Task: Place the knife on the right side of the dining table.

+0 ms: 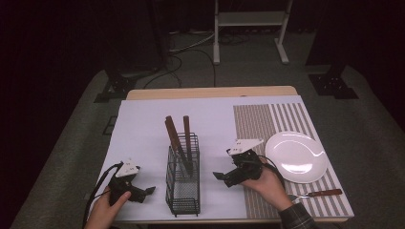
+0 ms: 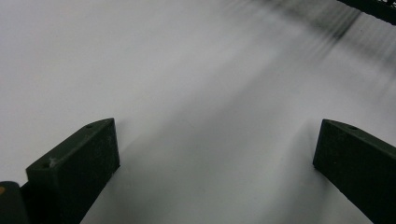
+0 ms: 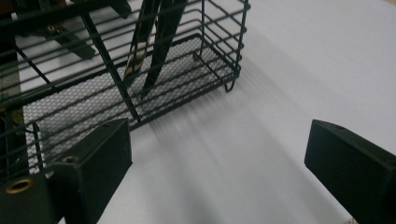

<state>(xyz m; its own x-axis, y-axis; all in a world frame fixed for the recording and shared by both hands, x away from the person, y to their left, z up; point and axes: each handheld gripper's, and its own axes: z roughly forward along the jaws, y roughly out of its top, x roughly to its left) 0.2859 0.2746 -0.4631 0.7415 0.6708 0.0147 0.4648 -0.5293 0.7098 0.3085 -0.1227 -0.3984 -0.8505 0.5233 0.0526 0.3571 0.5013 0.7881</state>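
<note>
Wire caddy (image 1: 183,179), centre: utensil ends hidden inside. Left gripper (image 1: 147,192), right gripper (image 1: 218,176): jaws wide, empty. Near-right utensil (image 1: 320,193) partly hidden.

A wooden bench (image 1: 210,92) sits at the centre of the high view, its bare edge showing along the top. A white sheet (image 1: 143,129) covers most of it, and a striped mat (image 1: 282,119) lies over the right part. On the sheet, at lower centre, stands a black wire caddy (image 1: 183,191). On the mat, at right, rests a white plate (image 1: 296,156); below it, near the lower right edge, lies a wooden-handled utensil (image 1: 317,193).
</note>
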